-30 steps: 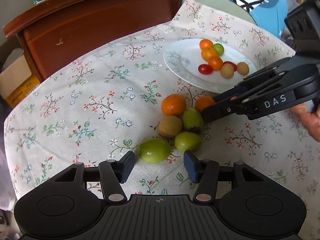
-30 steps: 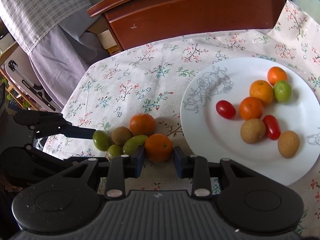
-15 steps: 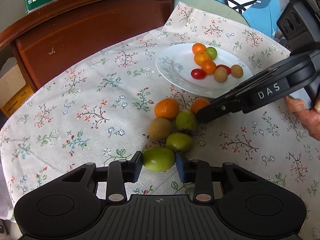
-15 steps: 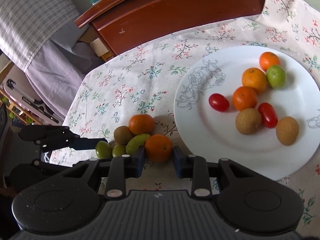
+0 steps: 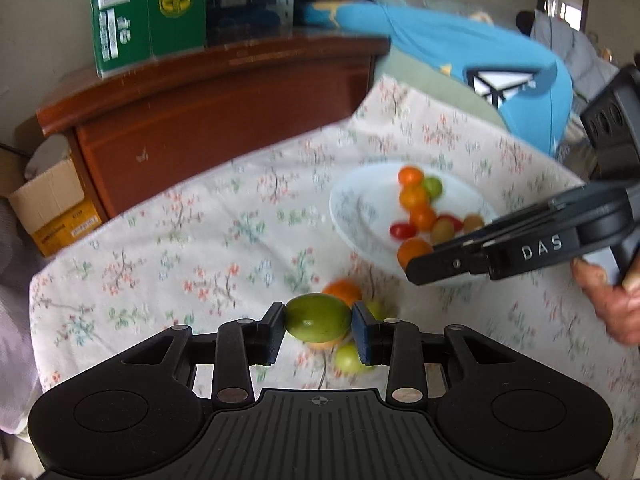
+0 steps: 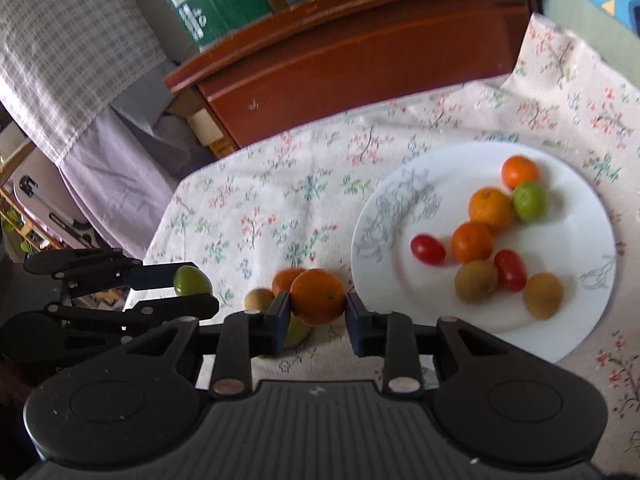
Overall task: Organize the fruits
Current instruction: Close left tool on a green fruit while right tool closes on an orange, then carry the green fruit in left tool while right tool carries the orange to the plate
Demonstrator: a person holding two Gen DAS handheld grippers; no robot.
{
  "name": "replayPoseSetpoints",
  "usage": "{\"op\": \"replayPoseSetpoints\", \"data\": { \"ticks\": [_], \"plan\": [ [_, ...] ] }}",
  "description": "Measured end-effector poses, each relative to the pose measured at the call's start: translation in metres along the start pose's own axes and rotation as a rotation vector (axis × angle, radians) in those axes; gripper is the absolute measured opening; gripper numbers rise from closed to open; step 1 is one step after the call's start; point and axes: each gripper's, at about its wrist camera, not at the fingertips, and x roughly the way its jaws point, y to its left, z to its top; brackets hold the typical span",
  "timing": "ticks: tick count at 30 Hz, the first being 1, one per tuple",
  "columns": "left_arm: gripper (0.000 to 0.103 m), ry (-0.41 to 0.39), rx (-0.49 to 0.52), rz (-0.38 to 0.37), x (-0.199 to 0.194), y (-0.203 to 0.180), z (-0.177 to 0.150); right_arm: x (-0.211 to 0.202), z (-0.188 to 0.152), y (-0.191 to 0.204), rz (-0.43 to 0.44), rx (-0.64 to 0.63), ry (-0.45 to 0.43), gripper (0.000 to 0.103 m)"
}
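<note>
Three fruits (image 6: pixel 260 299) (clothed) beside plate (image 6: pixel 384 280).

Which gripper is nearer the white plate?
Right. The right gripper, shut on an orange, sits at the white plate's near rim; the left gripper, shut on a green fruit, is farther off, beyond the fruit pile.

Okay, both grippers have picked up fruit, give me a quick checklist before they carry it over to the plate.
1. Left gripper shut on green fruit: ok.
2. Right gripper shut on orange: ok.
3. Both fruits lifted off the cloth: ok, though the frames are blurred.
4. Free room on plate: ok, near side is bare.
5. Grippers apart from each other: ok.
6. Loose pile undisturbed: cannot tell, partly hidden.
</note>
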Motion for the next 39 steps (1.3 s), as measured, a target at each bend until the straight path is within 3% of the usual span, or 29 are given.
{"op": "replayPoseSetpoints", "data": {
  "ticks": [8,21,28,39],
  "plan": [
    [0.033,-0.087,-0.039,-0.011,-0.006,-0.016,0.031,-0.035,0.018,-0.007,-0.004,0.022,-0.109,0.03],
    [0.033,-0.139,-0.073,-0.059,0.009,-0.042,0.059,-0.079,0.042,-0.049,-0.064,0.151,-0.268,0.03],
    [0.033,-0.109,-0.086,-0.079,0.03,-0.053,0.059,-0.079,0.04,-0.067,-0.121,0.214,-0.272,0.03],
    [0.033,-0.048,-0.097,-0.097,0.059,-0.06,0.049,-0.056,0.027,-0.092,-0.209,0.312,-0.176,0.03]
  ]
}}
